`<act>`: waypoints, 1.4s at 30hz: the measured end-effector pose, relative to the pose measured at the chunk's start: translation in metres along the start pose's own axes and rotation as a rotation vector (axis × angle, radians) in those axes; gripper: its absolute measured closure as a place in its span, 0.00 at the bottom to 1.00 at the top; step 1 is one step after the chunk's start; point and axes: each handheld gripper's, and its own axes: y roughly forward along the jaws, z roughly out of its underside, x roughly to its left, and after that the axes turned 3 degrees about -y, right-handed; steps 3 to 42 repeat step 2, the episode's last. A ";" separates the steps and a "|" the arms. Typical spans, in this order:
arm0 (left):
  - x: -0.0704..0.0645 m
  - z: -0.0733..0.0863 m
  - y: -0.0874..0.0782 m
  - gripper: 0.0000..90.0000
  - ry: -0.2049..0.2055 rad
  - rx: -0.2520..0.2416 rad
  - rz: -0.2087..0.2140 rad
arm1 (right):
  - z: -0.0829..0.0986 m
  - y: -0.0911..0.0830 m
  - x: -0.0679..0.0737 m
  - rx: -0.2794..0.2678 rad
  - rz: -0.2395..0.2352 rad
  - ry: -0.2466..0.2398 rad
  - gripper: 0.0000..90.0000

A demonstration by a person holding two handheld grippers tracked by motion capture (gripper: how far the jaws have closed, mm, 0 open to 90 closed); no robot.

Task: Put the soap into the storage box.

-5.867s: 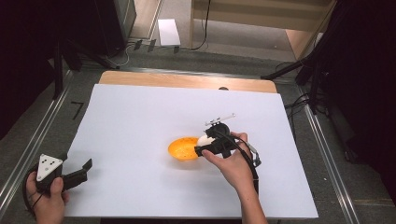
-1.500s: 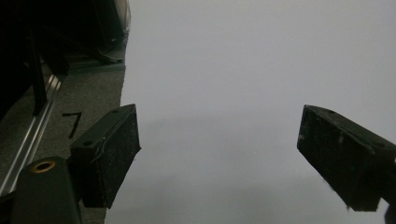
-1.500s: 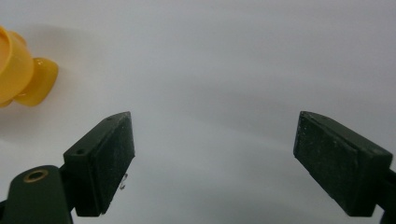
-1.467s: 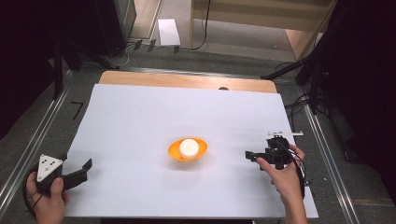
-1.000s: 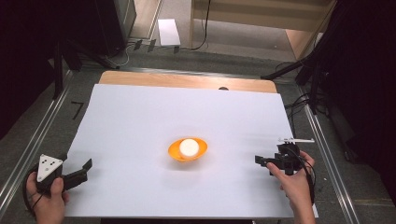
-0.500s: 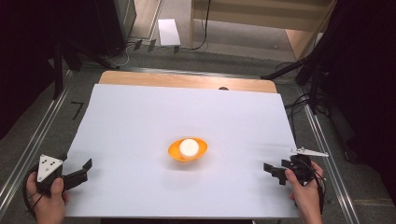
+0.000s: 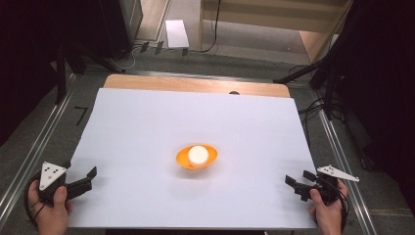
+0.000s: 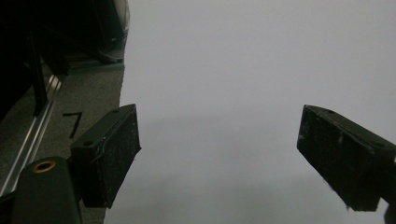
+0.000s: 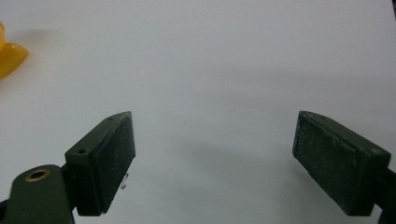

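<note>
An orange bowl (image 7: 196,157) rests near the middle of the white sheet (image 7: 147,127), with a white round object (image 7: 197,154) inside it. A sliver of the orange bowl (image 9: 8,56) shows at the left edge of the right gripper view. My right gripper (image 7: 297,185) is at the sheet's front right corner, open and holding nothing, its jaws wide apart (image 9: 215,161). My left gripper (image 7: 87,177) is at the front left corner, open too, with bare sheet between its jaws (image 8: 217,163).
The white sheet covers most of a wooden table (image 7: 195,84). Metal rails (image 7: 36,142) run along both sides over grey floor. Dark stands and cables (image 7: 323,78) crowd the right side, and a white box (image 7: 176,33) lies on the floor beyond.
My right gripper let go of the white object in the bowl, then drew back to the front right corner, sliding right and toward me. The left gripper has stayed put.
</note>
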 end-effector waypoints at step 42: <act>0.000 0.000 0.000 0.15 0.000 0.001 0.001 | 0.000 0.000 0.000 -0.006 -0.001 -0.001 0.15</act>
